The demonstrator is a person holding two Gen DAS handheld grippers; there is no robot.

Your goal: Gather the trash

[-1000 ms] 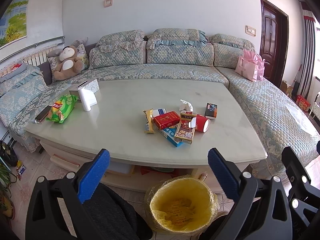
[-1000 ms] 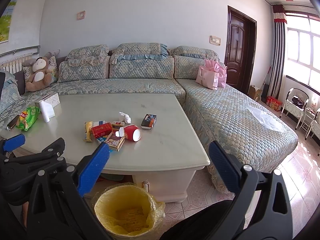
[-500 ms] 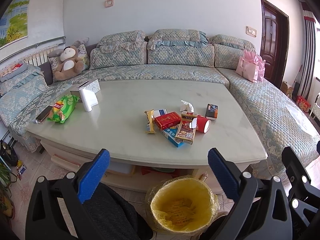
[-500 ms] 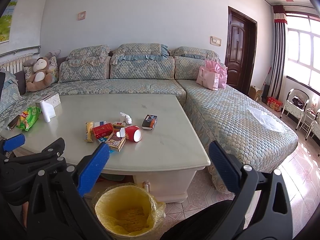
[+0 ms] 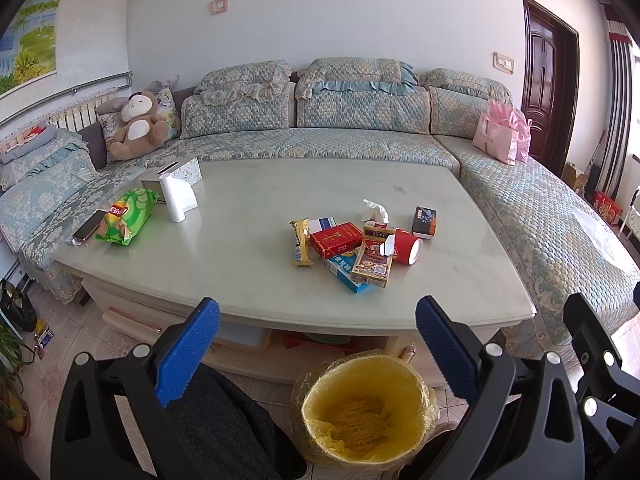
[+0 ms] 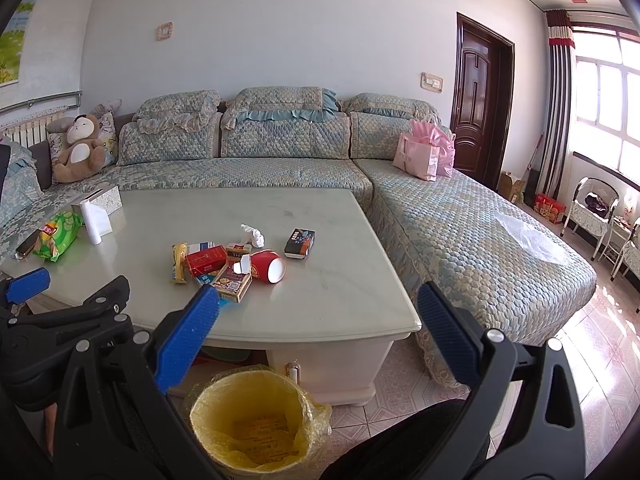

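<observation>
Far ahead and left of the left gripper (image 5: 318, 344), whose blue-padded jaws stand wide apart and empty, a green crinkled snack bag (image 5: 126, 216) lies near the far-left edge of the pale marble surface (image 5: 240, 264). Straight ahead between its jaws sits the heap of trash: a yellow snack wrapper (image 5: 301, 242), a red flat carton (image 5: 337, 239), a blue box (image 5: 345, 272), a tipped red paper cup (image 5: 408, 246) and a crumpled white tissue (image 5: 376, 212). Below the jaws, on the tiled floor, stands a round bin lined with yellow plastic (image 5: 362, 408); the right gripper (image 6: 318, 340) likewise hangs wide open and empty, the same bin (image 6: 248, 428) below and left of its jaws.
</observation>
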